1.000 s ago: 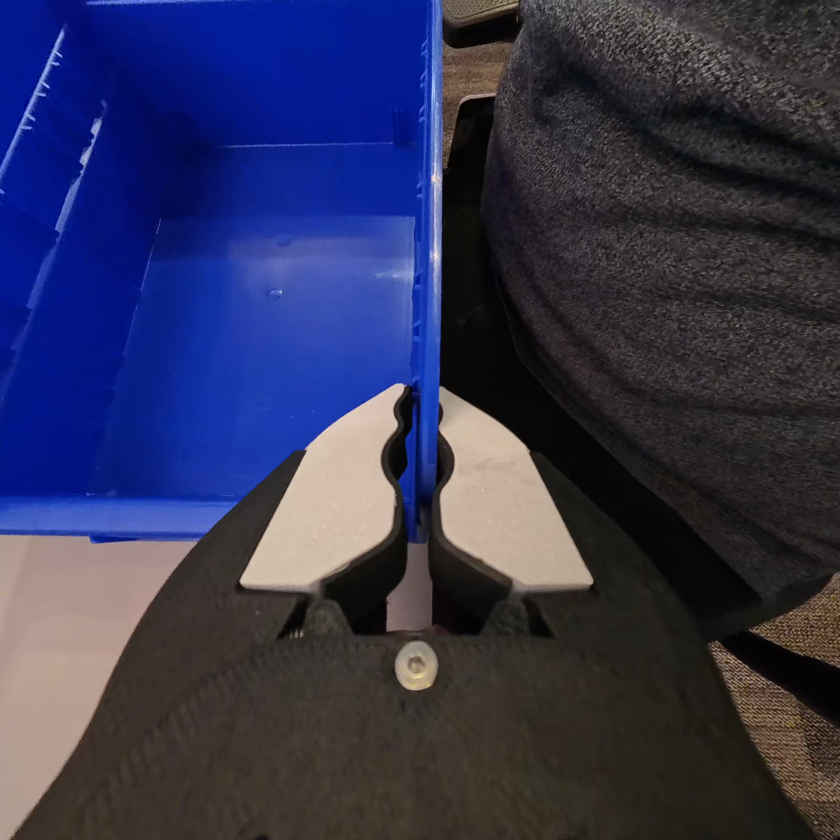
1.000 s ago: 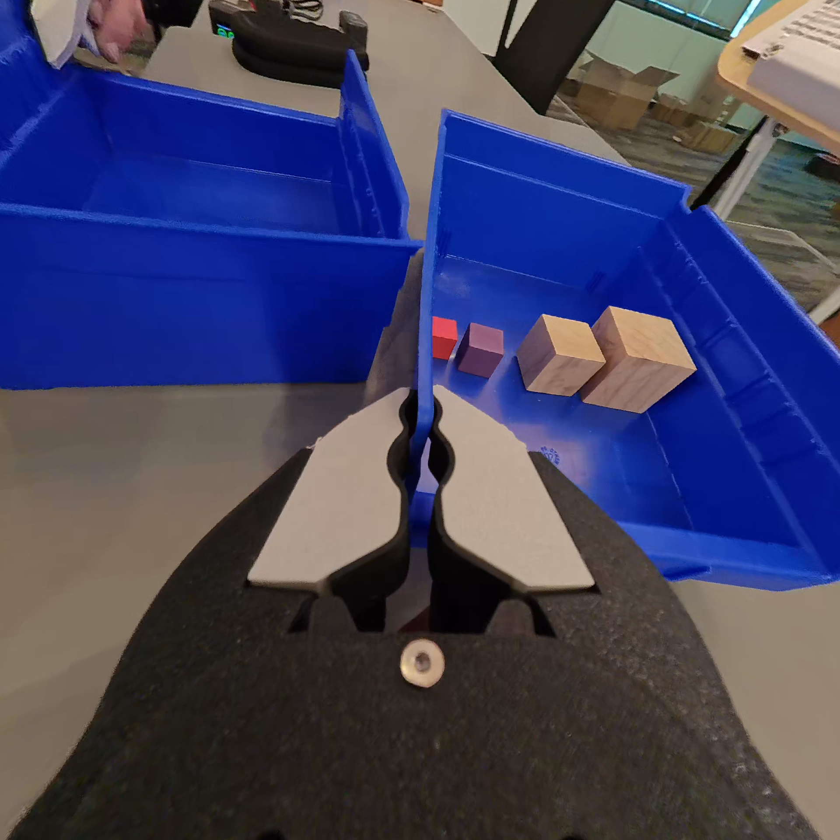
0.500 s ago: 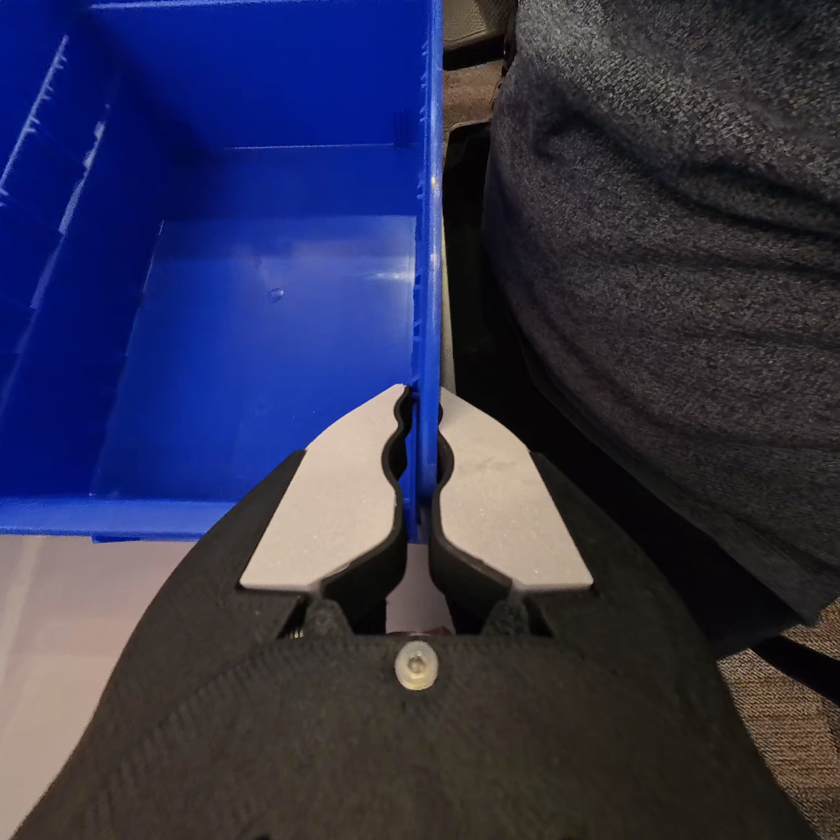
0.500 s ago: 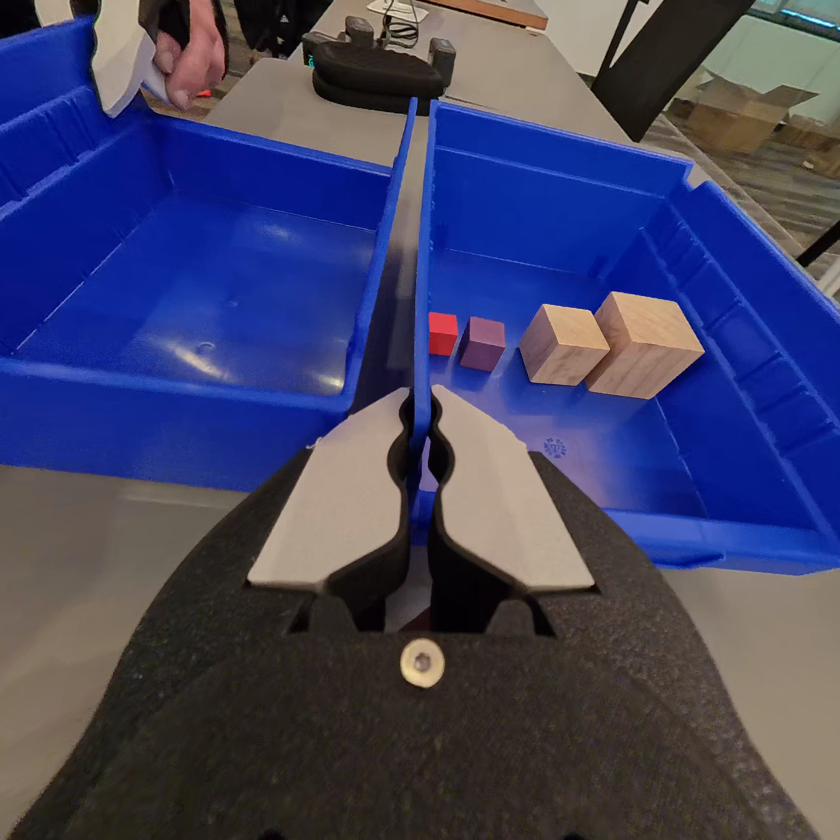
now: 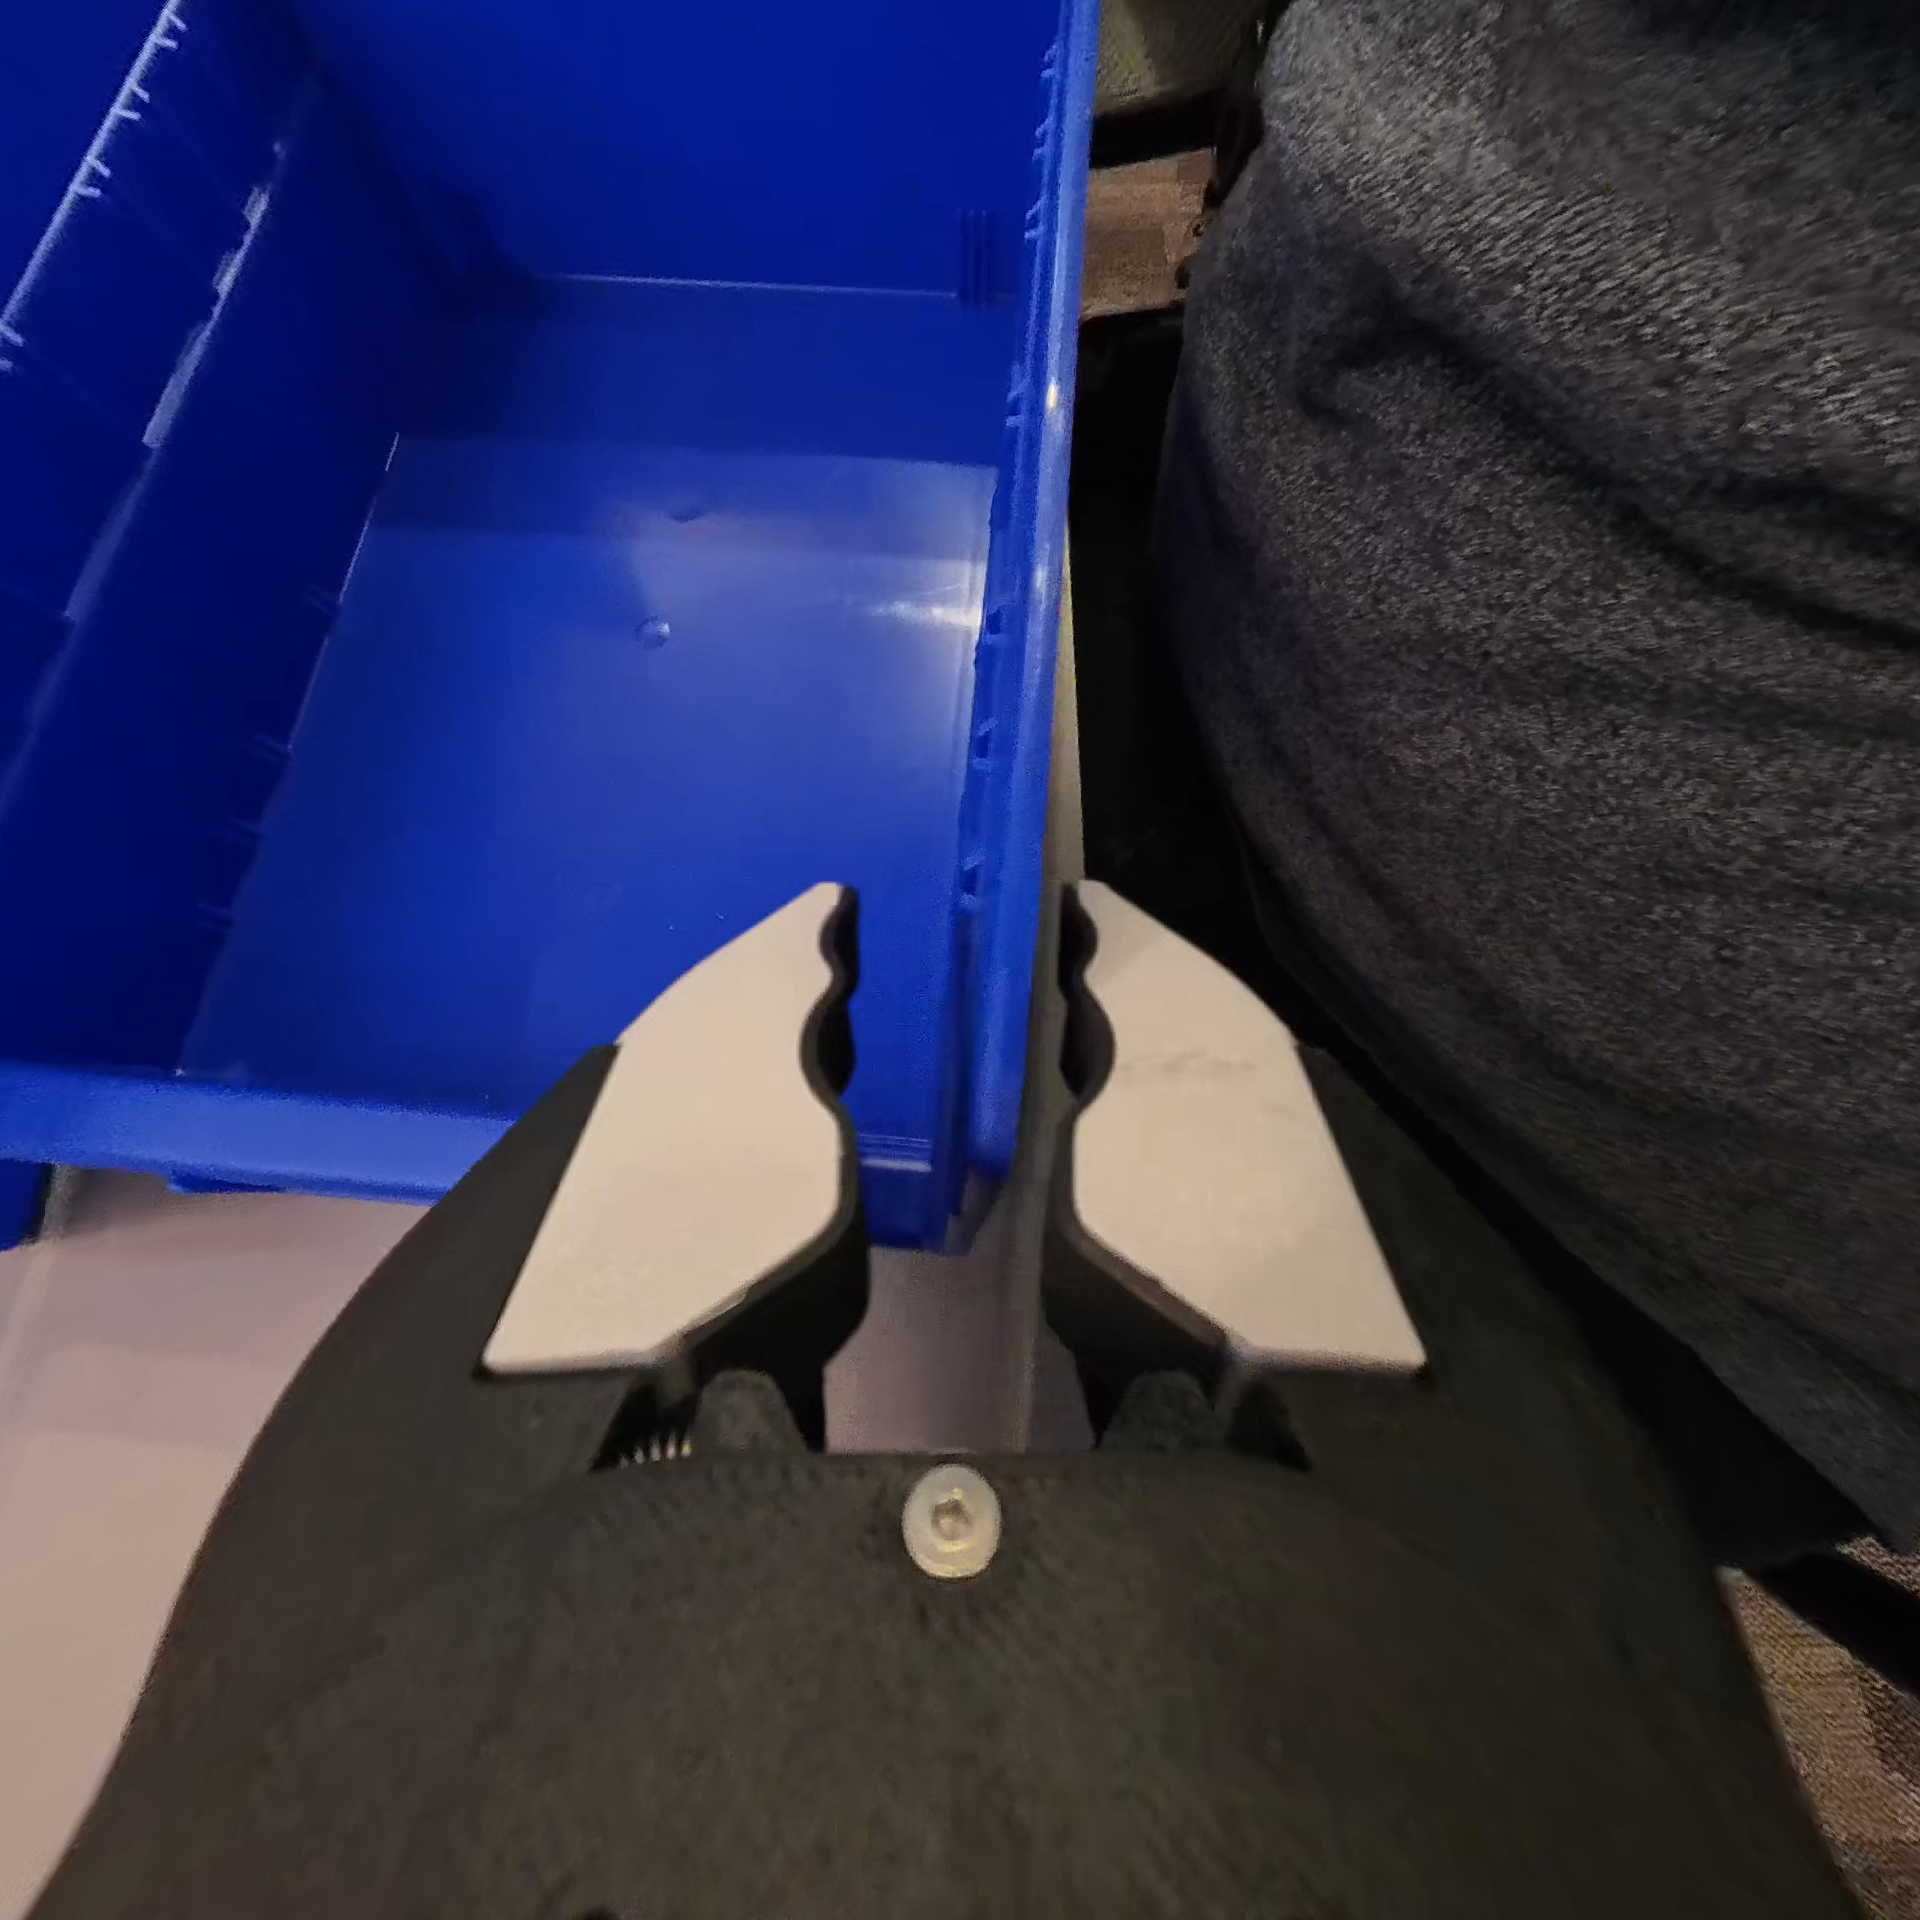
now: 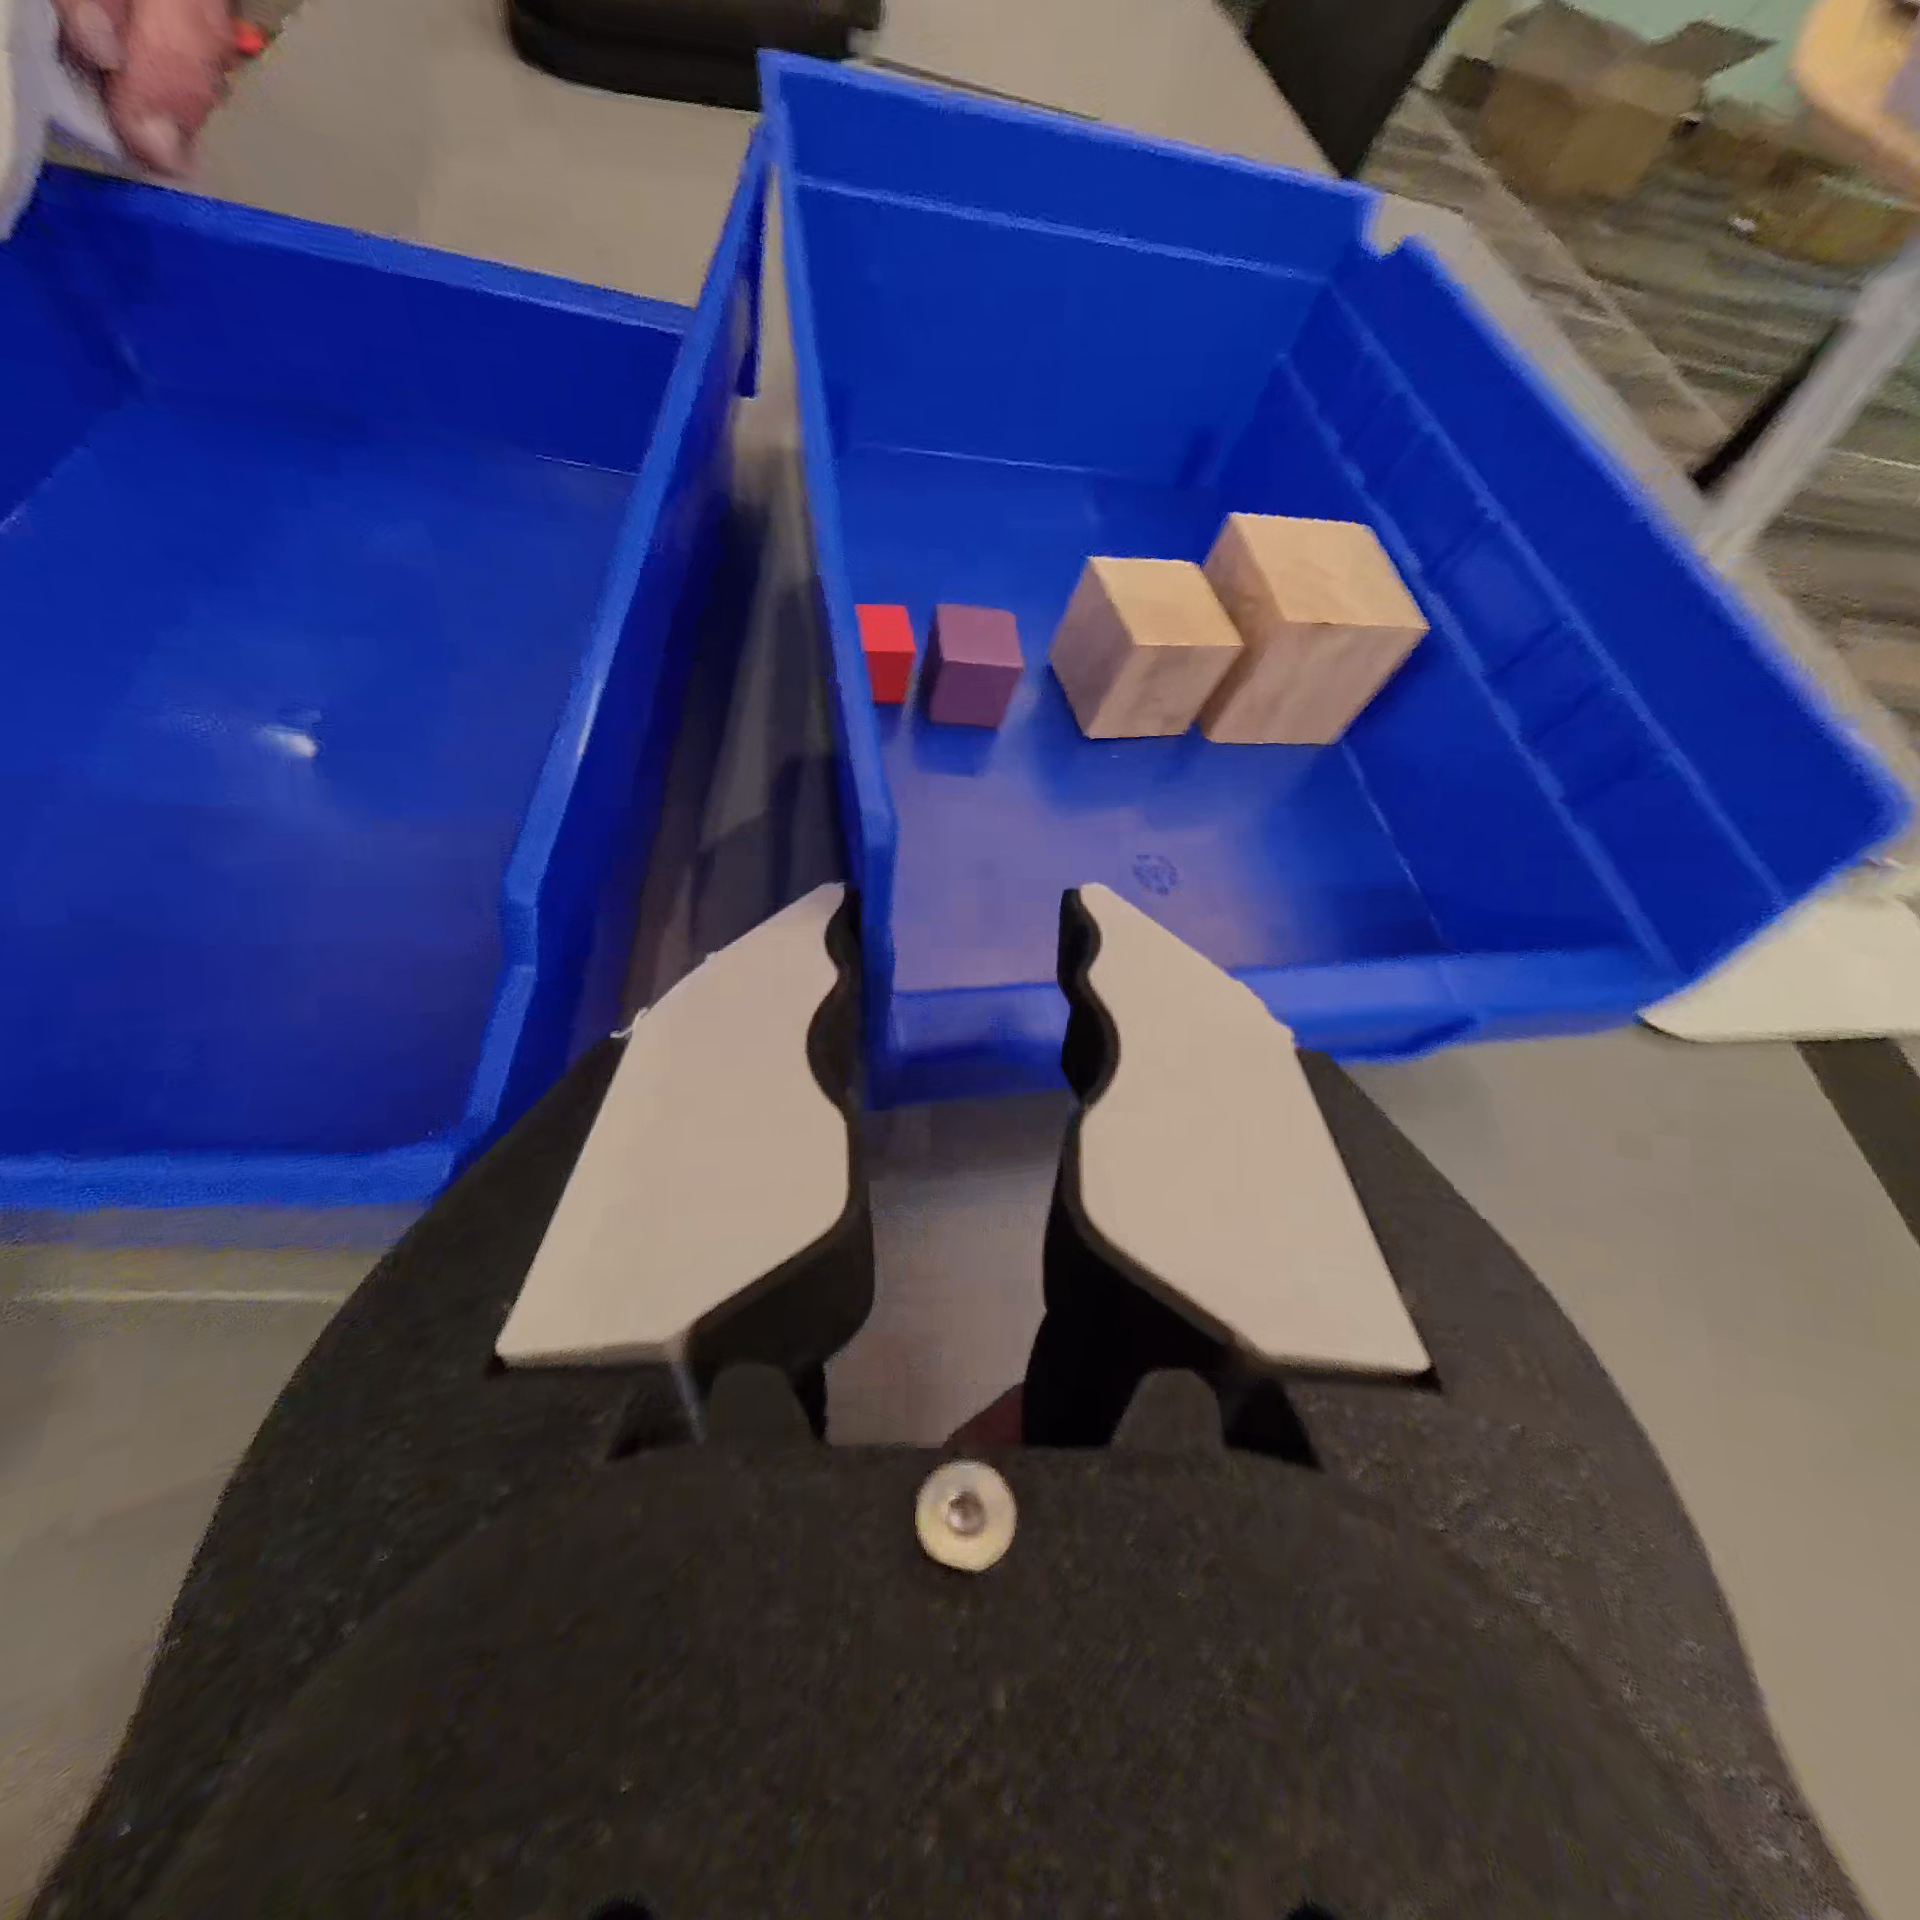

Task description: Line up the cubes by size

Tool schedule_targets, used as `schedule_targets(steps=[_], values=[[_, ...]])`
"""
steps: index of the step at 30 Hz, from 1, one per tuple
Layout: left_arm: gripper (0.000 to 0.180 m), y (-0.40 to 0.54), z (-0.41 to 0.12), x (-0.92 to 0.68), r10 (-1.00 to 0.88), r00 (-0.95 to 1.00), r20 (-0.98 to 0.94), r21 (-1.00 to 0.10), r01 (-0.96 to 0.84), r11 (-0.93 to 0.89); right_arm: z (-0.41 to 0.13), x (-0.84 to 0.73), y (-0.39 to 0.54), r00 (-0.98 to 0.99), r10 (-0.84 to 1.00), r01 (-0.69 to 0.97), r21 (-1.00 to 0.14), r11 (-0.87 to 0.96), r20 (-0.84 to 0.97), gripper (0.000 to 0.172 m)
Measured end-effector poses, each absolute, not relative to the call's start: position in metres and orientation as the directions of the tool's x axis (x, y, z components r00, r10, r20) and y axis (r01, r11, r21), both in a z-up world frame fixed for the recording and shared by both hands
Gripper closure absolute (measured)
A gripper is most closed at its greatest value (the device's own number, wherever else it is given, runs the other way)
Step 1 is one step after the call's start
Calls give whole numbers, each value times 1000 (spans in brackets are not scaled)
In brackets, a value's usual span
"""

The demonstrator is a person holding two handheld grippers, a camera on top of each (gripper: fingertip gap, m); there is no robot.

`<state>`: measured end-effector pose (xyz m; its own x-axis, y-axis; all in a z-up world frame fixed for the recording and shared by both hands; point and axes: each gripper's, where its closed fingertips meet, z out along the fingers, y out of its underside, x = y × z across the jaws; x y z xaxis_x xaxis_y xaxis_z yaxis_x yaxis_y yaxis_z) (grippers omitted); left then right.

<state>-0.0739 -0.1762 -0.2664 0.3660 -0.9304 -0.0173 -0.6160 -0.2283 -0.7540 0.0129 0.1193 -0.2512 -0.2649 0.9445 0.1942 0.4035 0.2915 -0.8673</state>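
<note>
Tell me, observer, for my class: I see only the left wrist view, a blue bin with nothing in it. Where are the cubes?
Observer: In a second blue bin, beside yours.
Operator: How many, and how arranged?
Observer: Four in a row, growing rightward: red cube, purple cube, smaller wooden cube, larger wooden cube.
Operator: Is the right gripper holding that bin?
Observer: No. The right gripper has its jaws apart, straddling the bin's left wall without clamping it.
</note>
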Motion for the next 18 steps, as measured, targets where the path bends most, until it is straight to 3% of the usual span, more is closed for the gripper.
schedule_targets(steps=[5,9,14,18], values=[[132,-176,-256,-80,-919,395,-3,-765,-593,-253,-235,50,137,-48,972,488,-844,224,230,134],[132,-181,-255,-84,-913,409,1,-755,-598,-269,-213,76,128,100,987,467,-882,66,127,133],[132,-184,-257,-86,-908,418,0,-745,-605,-279,-201,89,86,161,986,421,-900,-112,-47,127],[133,-180,-250,-92,-899,437,-13,-753,-597,-278,-207,92,70,226,974,472,-874,-115,-6,116]])
